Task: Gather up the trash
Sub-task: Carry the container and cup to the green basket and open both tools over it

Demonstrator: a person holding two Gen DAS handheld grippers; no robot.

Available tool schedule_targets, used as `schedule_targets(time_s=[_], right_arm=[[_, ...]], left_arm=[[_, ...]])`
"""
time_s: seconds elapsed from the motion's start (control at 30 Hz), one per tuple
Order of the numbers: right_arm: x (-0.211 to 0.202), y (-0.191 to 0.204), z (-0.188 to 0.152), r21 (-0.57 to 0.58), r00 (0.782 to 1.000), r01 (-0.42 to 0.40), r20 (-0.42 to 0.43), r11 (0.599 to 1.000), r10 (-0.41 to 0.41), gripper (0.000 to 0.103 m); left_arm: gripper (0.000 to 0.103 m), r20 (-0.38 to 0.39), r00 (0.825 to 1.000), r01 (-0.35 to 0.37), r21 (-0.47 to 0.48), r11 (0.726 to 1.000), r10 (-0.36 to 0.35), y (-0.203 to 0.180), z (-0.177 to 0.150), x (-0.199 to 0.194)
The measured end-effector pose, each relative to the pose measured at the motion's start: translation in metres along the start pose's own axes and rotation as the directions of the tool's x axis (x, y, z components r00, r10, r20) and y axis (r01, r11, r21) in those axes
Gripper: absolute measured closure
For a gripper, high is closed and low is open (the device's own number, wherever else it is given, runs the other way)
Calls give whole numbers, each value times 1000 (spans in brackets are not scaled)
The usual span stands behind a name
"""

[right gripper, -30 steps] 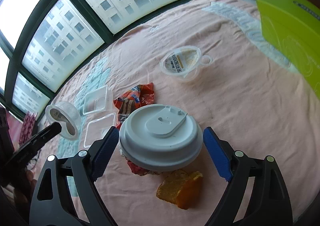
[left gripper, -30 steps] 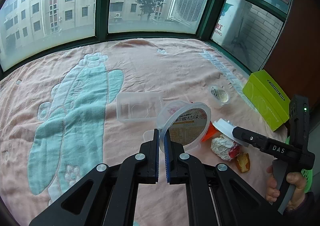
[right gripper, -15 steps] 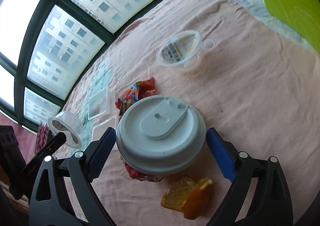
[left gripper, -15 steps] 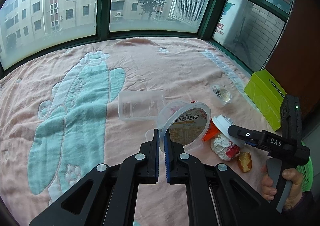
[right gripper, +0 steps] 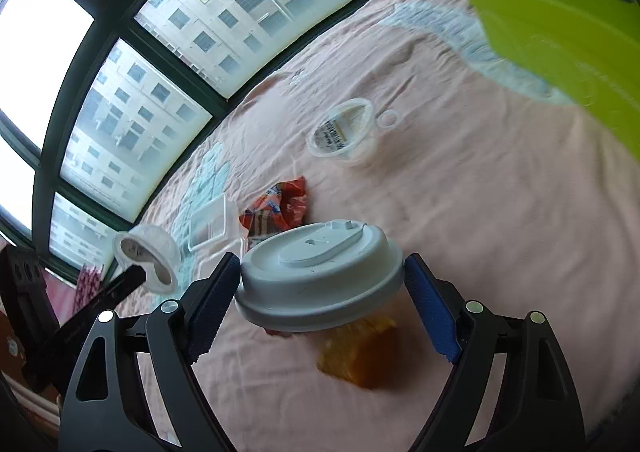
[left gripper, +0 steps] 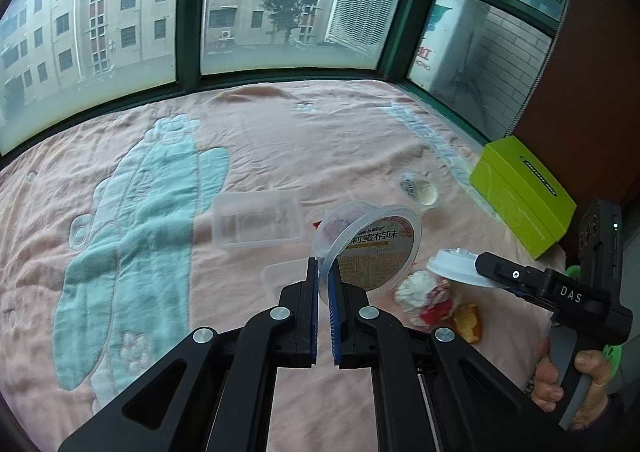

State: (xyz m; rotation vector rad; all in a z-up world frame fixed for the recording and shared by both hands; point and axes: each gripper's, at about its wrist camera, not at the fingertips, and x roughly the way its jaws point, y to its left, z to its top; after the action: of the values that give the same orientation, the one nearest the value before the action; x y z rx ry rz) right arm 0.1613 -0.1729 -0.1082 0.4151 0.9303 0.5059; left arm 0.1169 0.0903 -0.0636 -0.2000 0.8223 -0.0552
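My left gripper (left gripper: 323, 276) is shut on the rim of a clear plastic fruit cup (left gripper: 370, 246) with a yellow label and holds it above the pink blanket; the cup also shows in the right wrist view (right gripper: 146, 260). My right gripper (right gripper: 320, 284) is shut on a white coffee-cup lid (right gripper: 318, 278), held in the air; it also shows in the left wrist view (left gripper: 456, 272). On the blanket lie a crumpled red-and-white wrapper (left gripper: 424, 294), an orange peel piece (right gripper: 358, 352), a red snack wrapper (right gripper: 276, 209) and a small clear cup (right gripper: 344, 131).
A clear plastic box (left gripper: 256, 223) and its lid (left gripper: 280, 278) lie mid-blanket. A lime-green tissue box (left gripper: 524, 191) sits at the right edge. Something green (left gripper: 614, 352) shows behind the right hand. Windows (left gripper: 280, 11) bound the far side.
My right gripper has lifted the white lid higher and tilted, away from the wrapper and peel. The left gripper holds the cup steady, shifted slightly.
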Motion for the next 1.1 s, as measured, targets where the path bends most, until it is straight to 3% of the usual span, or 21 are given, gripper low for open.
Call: schedule_targets(time_s=[0.23,0.47,0.73,0.97,1.1], right_arm=[[-50,-10,-8,16,997,12,81,1000,-13,20],[-123,-29,-21,28,981,73,178,997,-77,20],[-193,-69,-47,73,941,223,243,972,-234,20],[-242,-125,-72,158,886,372,234,915,-401,20],[-257,-150,-80,191,869,413,209,891,-448,19]], left_arm=[[98,4,999,51,46,998,-51,-36,0,-7],[98,-7,993,122,123,985,-122,-89,-4,-11],[98,-38,975,224,224,949,-221,-167,-15,-14],[98,-99,950,314,290,904,-298,-234,-29,-9],[98,-135,936,353,332,875,-326,-269,-38,-7]])
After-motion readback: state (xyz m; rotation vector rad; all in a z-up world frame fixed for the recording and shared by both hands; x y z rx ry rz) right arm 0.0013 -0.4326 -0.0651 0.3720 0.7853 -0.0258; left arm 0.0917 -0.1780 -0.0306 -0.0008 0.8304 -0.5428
